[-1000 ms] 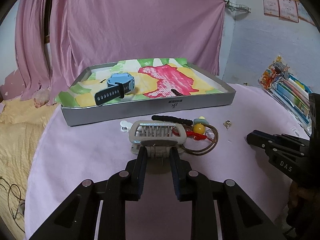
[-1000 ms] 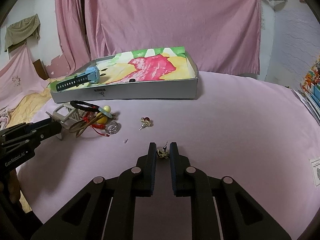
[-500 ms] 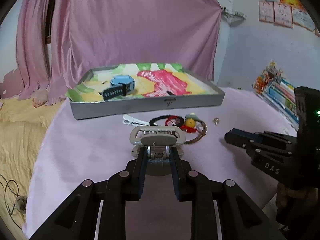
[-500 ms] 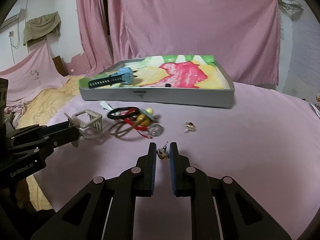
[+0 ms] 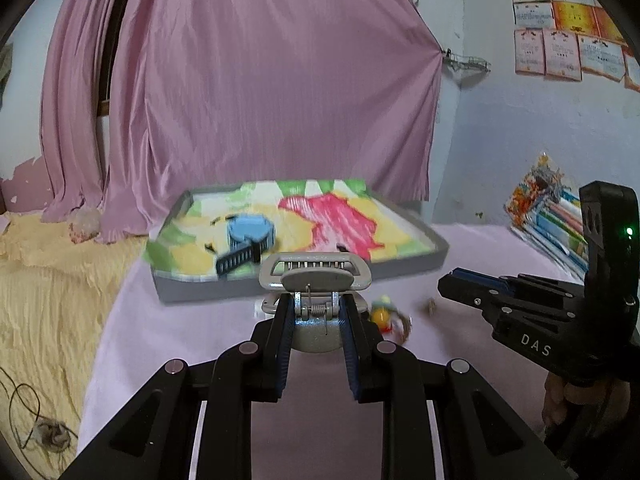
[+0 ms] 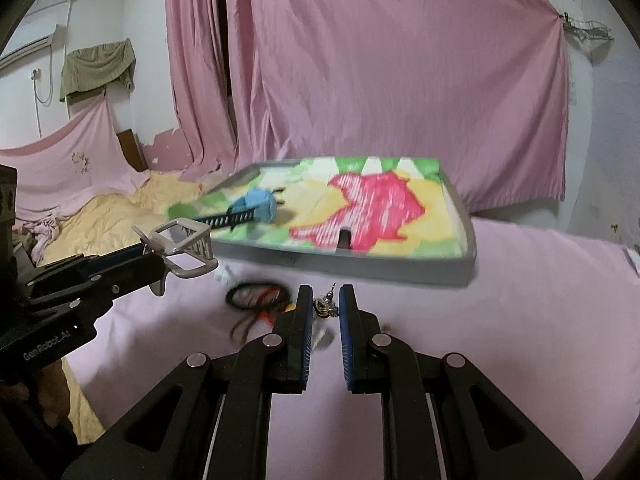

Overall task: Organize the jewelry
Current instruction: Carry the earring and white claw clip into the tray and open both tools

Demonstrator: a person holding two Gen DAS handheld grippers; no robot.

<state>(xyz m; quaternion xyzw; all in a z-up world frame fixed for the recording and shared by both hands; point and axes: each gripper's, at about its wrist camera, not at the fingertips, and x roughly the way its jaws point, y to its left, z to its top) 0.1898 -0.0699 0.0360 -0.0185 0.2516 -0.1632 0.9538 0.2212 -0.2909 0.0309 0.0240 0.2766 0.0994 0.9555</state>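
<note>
Left gripper (image 5: 315, 312) was clamped on a big grey plastic claw hair clip (image 5: 315, 276), held above the pink table (image 5: 200, 344). Right gripper (image 6: 325, 307) pinched a tiny gold earring (image 6: 325, 306). Grey tray with colourful lining (image 6: 420, 268) sat at 12 o'clock, blurry.
</note>
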